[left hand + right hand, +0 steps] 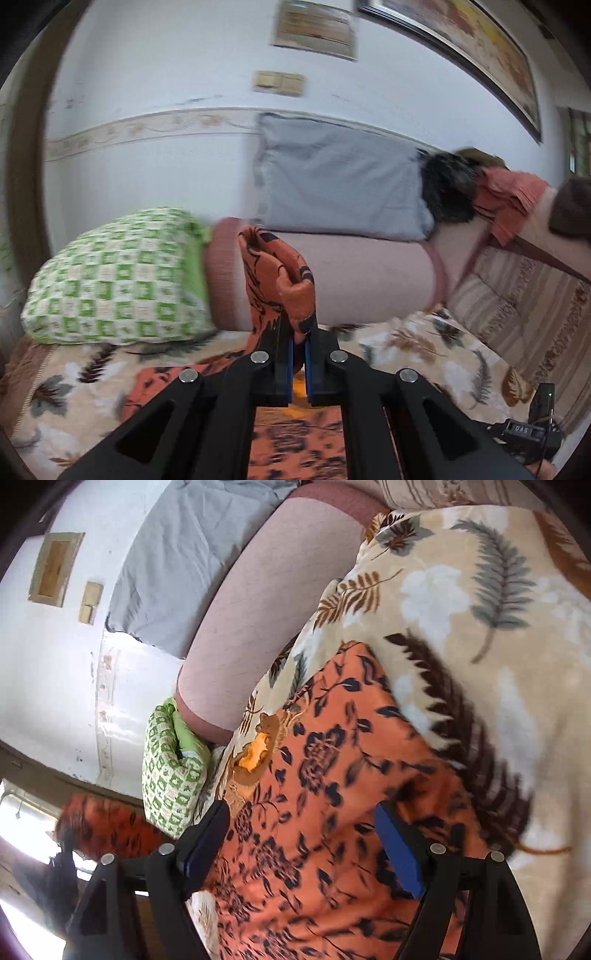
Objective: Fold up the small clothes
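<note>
An orange garment (325, 775) with a dark flower print lies spread on the leaf-patterned blanket (461, 590). My left gripper (298, 354) is shut on a bunched part of this garment (280, 280), which stands up in a fold above the blue pads (289, 363) while the rest trails down under the fingers. My right gripper (303, 843) hovers over the flat part of the garment with its jaws wide apart and nothing pinched. At the lower left of the right wrist view, a lifted orange bunch (99, 823) hangs blurred above a dark shape.
A green checked pillow (114, 277), a pink bolster (362, 277) and a grey pillow (332, 181) line the wall behind the blanket (413, 347). Striped cushions (517, 314) lie to the right. A black device (532, 432) sits at the lower right.
</note>
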### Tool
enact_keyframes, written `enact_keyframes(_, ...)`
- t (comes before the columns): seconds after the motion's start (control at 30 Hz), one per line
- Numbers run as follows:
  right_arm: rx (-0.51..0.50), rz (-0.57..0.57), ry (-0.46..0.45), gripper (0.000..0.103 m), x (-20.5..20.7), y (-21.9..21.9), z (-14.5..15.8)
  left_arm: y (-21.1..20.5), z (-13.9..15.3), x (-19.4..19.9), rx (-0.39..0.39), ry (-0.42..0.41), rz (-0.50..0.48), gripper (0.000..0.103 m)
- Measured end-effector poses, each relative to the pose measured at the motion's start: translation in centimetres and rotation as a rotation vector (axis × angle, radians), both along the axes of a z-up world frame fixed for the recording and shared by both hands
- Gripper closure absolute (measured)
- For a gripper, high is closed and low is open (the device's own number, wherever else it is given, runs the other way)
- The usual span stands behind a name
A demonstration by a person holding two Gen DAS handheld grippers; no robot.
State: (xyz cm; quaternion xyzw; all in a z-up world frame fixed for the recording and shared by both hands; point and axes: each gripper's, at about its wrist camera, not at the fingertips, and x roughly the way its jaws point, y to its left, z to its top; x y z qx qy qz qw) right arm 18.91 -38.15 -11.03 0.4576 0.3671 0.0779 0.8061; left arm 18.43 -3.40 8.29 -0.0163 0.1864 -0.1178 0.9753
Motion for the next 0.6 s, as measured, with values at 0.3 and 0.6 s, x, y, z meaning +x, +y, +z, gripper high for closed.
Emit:
enact_keyframes(0.3, -0.032, -0.135, 0.028, 0.017, -4.2, -7.5, -1.7, -20.6, -15.9, 4.8, 0.052, 0.591, -0.39, 0.043)
enact_keyframes(0.6, -0.089, 0.001, -0.004, 0.017, -1.4, -5.2, 0.2, -1.4, -15.5, 0.9, 0.129, 0.388, -0.073, 0.032)
